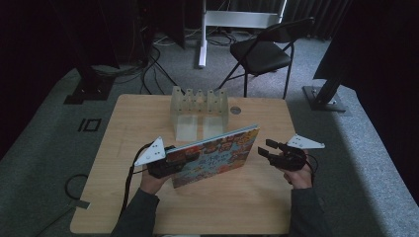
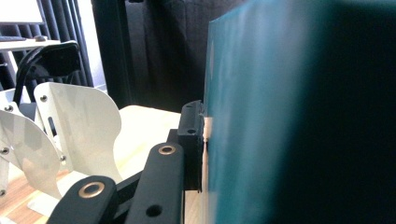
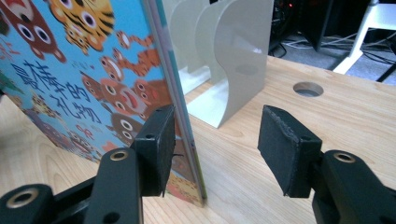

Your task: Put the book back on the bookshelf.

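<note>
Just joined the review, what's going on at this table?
A person holds a picture book upright on its edge on the wooden table. The left tongs are clamped on its left end. The right tongs are open around the book's right edge, not yet gripping. A white slotted book rack stands just behind.

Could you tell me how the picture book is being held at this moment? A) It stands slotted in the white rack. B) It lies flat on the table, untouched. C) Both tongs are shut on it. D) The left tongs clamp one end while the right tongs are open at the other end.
D: the left tongs grip the picture book upright, and the right tongs gape around its far edge.
</note>
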### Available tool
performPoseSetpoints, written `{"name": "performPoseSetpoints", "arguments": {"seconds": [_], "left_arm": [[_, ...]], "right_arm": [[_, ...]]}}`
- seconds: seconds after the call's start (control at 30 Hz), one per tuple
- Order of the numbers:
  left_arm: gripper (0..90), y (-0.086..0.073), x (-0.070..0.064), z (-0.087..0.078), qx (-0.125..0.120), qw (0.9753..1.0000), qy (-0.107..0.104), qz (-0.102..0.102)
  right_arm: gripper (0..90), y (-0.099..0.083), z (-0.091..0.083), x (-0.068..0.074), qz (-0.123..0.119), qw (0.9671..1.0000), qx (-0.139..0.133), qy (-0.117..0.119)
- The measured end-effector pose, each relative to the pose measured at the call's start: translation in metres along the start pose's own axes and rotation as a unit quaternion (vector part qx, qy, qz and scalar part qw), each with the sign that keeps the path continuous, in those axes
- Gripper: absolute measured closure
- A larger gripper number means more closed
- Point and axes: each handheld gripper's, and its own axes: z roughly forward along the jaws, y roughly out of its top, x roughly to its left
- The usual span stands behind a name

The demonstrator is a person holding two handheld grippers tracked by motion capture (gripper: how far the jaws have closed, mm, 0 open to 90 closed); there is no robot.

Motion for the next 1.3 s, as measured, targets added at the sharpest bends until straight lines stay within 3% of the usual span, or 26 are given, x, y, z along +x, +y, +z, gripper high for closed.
{"name": "performPoseSetpoints", "arguments": {"seconds": [0.53,1.3], "left_arm": [[74.8,-0.003,-0.001,0.002,-0.001,1.0000,-0.002,0.007],[79.6,-0.003,-0.006,0.005,-0.001,0.9998,0.003,0.019]], "right_arm": [[44.6,-0.018,0.008,-0.003,-0.006,0.9987,0.042,-0.030],[41.6,-0.050,0.020,-0.014,0.007,0.9926,0.100,-0.069]]}}
